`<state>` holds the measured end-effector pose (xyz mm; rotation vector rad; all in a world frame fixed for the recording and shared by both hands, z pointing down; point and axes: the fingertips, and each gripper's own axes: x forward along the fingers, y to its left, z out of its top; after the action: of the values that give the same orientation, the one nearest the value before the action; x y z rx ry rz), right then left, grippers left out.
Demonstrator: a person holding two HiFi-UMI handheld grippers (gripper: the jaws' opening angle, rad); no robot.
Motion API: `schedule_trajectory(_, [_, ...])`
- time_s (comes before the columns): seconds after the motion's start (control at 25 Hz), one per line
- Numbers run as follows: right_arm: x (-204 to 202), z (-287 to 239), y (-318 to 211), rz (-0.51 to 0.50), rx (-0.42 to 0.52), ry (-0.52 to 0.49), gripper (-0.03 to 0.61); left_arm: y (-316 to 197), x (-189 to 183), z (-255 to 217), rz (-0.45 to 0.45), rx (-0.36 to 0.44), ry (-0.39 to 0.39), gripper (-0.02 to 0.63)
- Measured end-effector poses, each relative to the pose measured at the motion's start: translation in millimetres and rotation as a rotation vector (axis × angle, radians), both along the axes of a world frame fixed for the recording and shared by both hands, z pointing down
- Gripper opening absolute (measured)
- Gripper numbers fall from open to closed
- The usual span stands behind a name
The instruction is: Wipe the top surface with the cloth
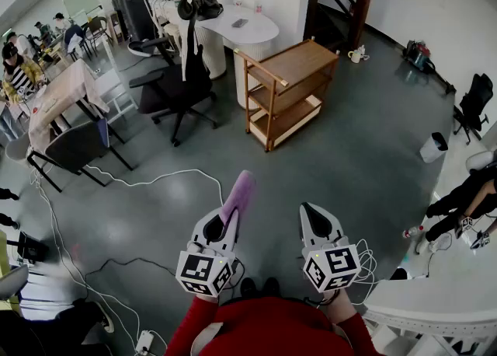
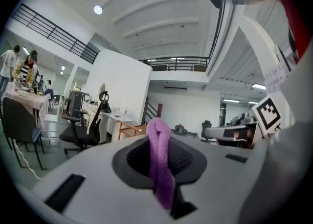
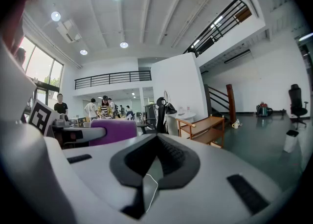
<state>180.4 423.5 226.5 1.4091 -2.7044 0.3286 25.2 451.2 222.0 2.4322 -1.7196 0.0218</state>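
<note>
A purple cloth [image 1: 238,193] sticks up from my left gripper [image 1: 220,221], which is shut on it; in the left gripper view the cloth [image 2: 160,159] runs between the jaws. My right gripper [image 1: 314,219] is held beside it at the same height, shut with nothing between its jaws [image 3: 155,155]. From the right gripper view the cloth [image 3: 113,131] shows at the left. The wooden three-shelf cart [image 1: 289,90] stands a few steps ahead on the grey floor, its top surface bare; it also shows in the right gripper view [image 3: 205,129].
A black office chair [image 1: 175,82] and a round white table [image 1: 237,29] stand left of the cart. Cables [image 1: 93,191] trail over the floor at my left. A white bin [image 1: 433,146] and a seated person's legs [image 1: 458,207] are at the right. People sit at a table far left [image 1: 46,90].
</note>
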Motion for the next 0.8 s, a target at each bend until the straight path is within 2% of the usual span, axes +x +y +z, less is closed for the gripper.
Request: schedule_trajectory(0.8, [-10.2,5.8,0.9,-0.009,-0.019,0.011,0.003,2.1,-11.1,5.7,-0.017,-0.017,-0.003,0.049])
